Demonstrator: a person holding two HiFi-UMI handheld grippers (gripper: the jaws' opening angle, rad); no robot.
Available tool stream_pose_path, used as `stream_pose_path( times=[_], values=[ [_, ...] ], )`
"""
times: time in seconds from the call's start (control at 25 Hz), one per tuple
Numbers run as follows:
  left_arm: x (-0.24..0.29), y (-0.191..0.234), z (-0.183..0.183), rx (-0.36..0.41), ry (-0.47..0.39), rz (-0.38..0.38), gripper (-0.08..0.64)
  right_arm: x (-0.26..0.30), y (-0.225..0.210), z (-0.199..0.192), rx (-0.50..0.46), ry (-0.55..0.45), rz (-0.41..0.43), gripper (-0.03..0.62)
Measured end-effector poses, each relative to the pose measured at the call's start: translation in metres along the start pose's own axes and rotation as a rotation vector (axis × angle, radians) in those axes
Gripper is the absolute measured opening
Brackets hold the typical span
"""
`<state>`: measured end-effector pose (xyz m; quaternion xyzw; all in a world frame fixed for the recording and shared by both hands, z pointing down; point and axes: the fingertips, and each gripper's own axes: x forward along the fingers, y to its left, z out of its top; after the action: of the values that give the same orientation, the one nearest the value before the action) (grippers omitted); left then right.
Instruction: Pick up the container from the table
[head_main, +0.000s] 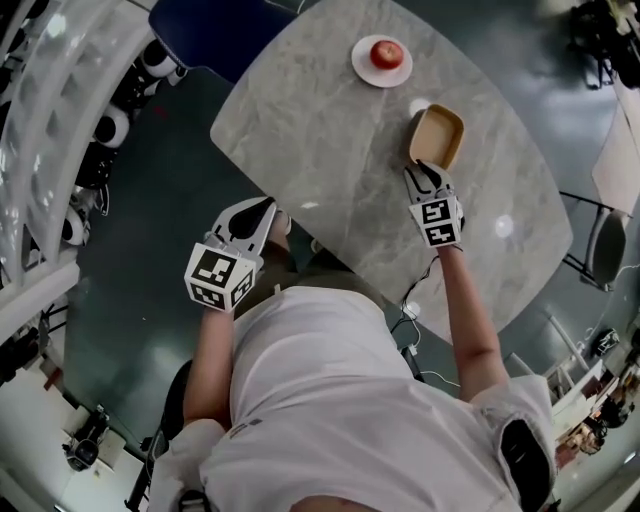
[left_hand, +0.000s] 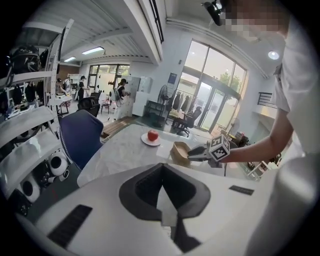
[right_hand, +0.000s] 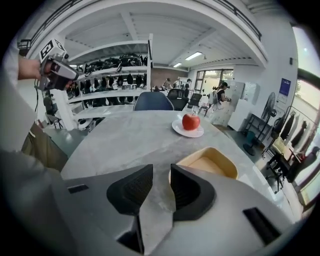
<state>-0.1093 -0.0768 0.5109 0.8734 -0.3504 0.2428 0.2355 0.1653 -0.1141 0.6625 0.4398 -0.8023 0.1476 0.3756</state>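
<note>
A shallow tan container (head_main: 437, 136) lies on the grey marble table (head_main: 320, 140), on its right half. My right gripper (head_main: 424, 172) hangs just short of the container's near rim, and its jaws stand open with only tabletop between them. In the right gripper view the container (right_hand: 210, 162) shows just past the right jaw of my right gripper (right_hand: 161, 169). My left gripper (head_main: 268, 208) floats off the table's near-left edge, away from the container. In its own view my left gripper (left_hand: 161, 167) has its tips together, with the container (left_hand: 181, 151) far ahead.
A red apple (head_main: 386, 52) sits on a white plate (head_main: 365, 70) at the table's far side. A small white round object (head_main: 418, 105) lies beside the container. A blue chair (head_main: 215, 30) stands at the far left corner, white shelving (head_main: 40, 120) runs along the left, another chair (head_main: 605, 245) at the right.
</note>
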Motion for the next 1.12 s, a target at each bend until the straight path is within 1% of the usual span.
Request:
stream_pose_path(
  times=[0.44,0.76,1.12],
  values=[
    [0.001,0.013,-0.019,-0.065,0.018,0.022,0.002,0.042,-0.009,-0.024,-0.066,0.156,0.022,0.124],
    [0.0,0.021,-0.021,-0.084,0.01,0.026,0.002,0.057,-0.008,-0.039,-0.118,0.252,0.031,0.121],
    [-0.005,0.026,-0.027,-0.101,0.006,0.032,0.002,0.061,-0.015,-0.044,-0.204,0.303,-0.006,0.038]
  ],
)
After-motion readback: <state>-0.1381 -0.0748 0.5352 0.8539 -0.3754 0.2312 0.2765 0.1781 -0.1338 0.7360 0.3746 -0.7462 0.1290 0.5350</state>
